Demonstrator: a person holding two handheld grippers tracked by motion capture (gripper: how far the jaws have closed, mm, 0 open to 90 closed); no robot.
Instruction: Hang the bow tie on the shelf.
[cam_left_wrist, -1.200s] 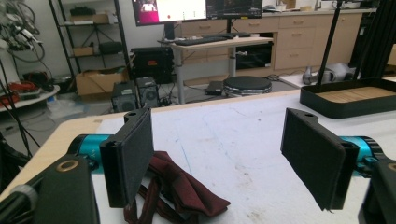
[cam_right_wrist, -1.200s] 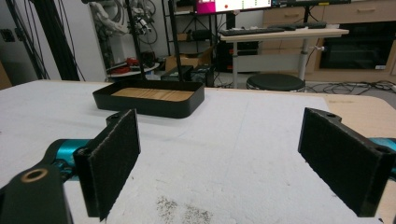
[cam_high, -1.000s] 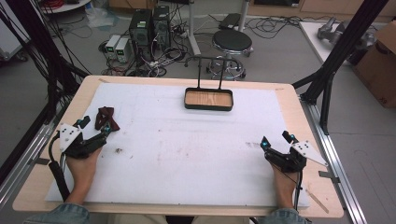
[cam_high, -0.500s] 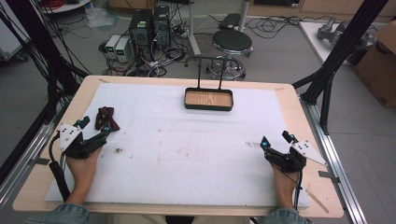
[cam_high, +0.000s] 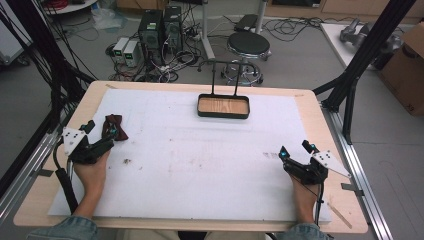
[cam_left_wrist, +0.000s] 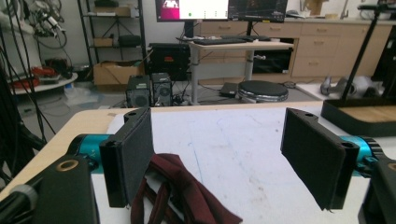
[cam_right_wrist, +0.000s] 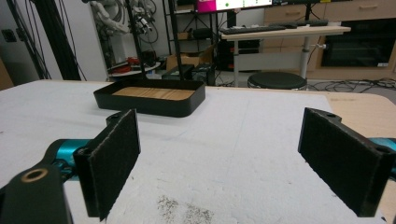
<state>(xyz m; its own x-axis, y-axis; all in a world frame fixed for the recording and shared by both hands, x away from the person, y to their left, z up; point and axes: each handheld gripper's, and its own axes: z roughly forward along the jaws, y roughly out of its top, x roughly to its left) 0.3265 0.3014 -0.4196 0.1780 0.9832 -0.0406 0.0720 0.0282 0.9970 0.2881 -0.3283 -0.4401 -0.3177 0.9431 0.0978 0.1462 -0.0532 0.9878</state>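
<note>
In the left gripper view, the left gripper (cam_left_wrist: 219, 158) is standing with its two black jaws spread wide and nothing pinched between the pads. A dark red cloth (cam_left_wrist: 187, 196), crumpled into folds, is lying on the white table cover (cam_left_wrist: 233, 140) at the base of the left jaw, partly behind that pad and reaching toward the gap; whether the pad is touching the fabric I cannot tell.

In the right gripper view, the right gripper (cam_right_wrist: 233, 163) is likewise holding its jaws wide apart, with bare white cover and a patch of dark specks (cam_right_wrist: 182, 212) between them. Farther ahead, a black tray (cam_right_wrist: 140, 103) with a wooden floor is sitting on the cover.

From the high view, the person's left hand (cam_high: 92, 172) is resting near the table's left edge, carrying the left gripper (cam_high: 102, 137), whose tips are sitting at the dark red cloth (cam_high: 114, 127). The right hand (cam_high: 305, 192) is resting near the right edge with the right gripper (cam_high: 295, 151) pointing up the table, well apart from the cloth. Farther on, the black tray (cam_high: 223, 115) is standing at the middle of the far edge, a thin black stand rising from its back. Beyond the table, a round black stool (cam_high: 248, 45) and computer towers (cam_high: 161, 27) are standing on the floor.
</note>
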